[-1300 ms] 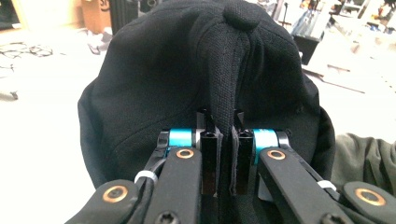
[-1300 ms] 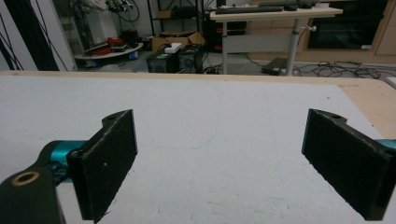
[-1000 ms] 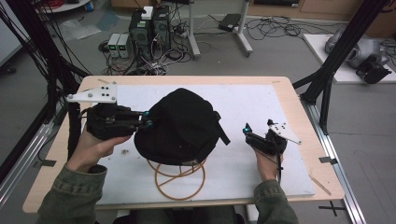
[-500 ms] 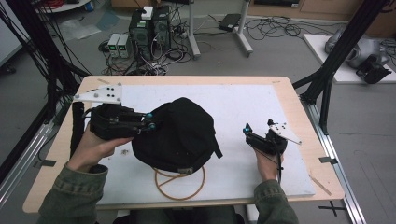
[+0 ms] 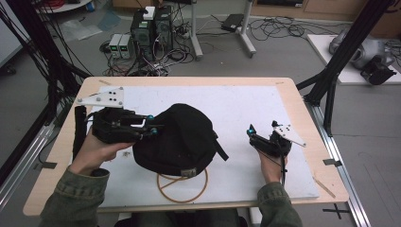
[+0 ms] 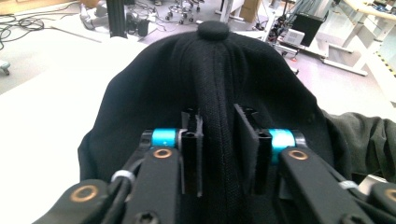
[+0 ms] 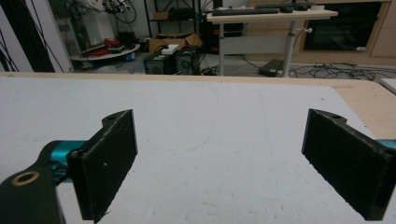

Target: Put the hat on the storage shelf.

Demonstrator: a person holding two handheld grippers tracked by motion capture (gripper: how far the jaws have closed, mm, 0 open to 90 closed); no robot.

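Observation:
A black cap point(image 5: 182, 139) sits on a wooden ring stand point(image 5: 165, 191) in the middle of the white board point(image 5: 246, 104). My left gripper point(image 5: 156, 128) reaches into the cap's left side. In the left gripper view a raised fold of the cap point(image 6: 217, 107) runs between the pads point(image 6: 192, 149). The jaws have just been opening, and the fold stands loosely between them. My right gripper point(image 5: 250, 135) rests on the board to the right of the cap and apart from it. Its pads point(image 7: 109, 154) stand wide open over bare white board point(image 7: 210, 154).
The white board lies on a wooden table point(image 5: 302, 118) with its edges close on all sides. A small loose bit point(image 5: 126, 153) lies by my left hand. Black frame posts point(image 5: 331, 71) stand at the table's right, and computers and cables point(image 5: 151, 28) sit on the floor beyond.
The cap has sunk lower over the ring stand, so less of the stand shows. The left gripper followed it slightly towards the near side. The right gripper has not moved.

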